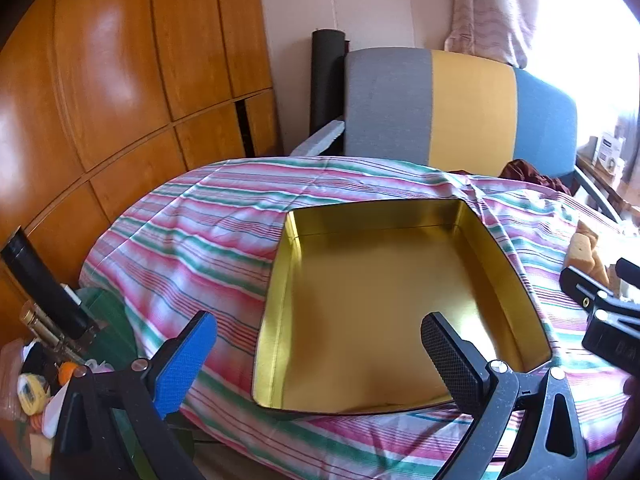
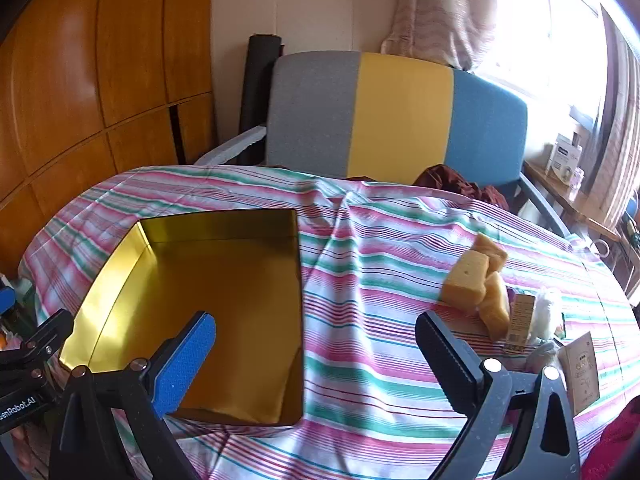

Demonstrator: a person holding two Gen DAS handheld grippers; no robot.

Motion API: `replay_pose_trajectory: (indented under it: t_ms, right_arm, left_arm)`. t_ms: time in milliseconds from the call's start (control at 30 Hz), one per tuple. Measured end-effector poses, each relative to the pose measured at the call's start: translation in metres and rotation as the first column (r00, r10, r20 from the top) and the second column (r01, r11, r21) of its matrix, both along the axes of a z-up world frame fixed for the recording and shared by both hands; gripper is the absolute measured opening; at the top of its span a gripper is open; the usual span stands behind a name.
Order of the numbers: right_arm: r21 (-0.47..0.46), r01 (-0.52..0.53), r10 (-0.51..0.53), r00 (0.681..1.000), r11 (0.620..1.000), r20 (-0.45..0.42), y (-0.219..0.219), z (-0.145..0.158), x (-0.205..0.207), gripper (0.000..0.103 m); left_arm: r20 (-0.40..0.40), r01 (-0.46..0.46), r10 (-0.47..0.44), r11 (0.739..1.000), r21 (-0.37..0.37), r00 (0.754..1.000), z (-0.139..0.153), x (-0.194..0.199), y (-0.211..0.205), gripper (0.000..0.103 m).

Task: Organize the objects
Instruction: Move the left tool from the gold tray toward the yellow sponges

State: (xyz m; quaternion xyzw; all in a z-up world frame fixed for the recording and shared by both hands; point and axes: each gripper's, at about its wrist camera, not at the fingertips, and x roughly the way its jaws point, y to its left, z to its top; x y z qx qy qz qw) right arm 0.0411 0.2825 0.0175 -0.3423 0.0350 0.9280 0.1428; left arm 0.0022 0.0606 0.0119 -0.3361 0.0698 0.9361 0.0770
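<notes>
Striped cloth (image 2: 380, 292) is covering the work surface, w/ a grey-yellow-blue chair (image 2: 400, 116) behind it and wood cabinets (image 1: 120, 80) off to the left. You're holding both tools up over the near edge: the left gripper (image 1: 320, 356) is hanging wide open w/ nothing between its fingers, hovering above the gold tin (image 1: 400, 292), and the right gripper (image 2: 316, 356) is likewise gaping and carrying nothing, sitting over bare cloth between the tin and the clutter. That tin is sitting open-topped and looks unfilled, so judging by this you're at the very start, lining up the first pick. The stuff to sort is lying to the right of the tin, well apart from it: yellow sponge blocks (image 2: 478, 280) bunched together touching each other, then a small carton (image 2: 520, 320), a white fluffy item (image 2: 548, 316) and a kraft tag (image 2: 580, 372) just beside them. Next move prob. calls for you swinging the right tool over to the nearest sponge, straddling it w/ both fingers, squeezing softly since foam squashes, then carrying it into the tin.
</notes>
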Motion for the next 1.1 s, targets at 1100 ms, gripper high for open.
replay_pose_trajectory:
  t_ms: [1100]
  right_arm:
    - [-0.411, 0.536, -0.588, 0.809, 0.738, -0.001, 0.302, -0.031, 0.121, 0.102]
  left_arm:
    - [0.121, 0.514, -0.52, 0.854, 0.074, 0.846, -0.003, -0.008, 0.177, 0.102]
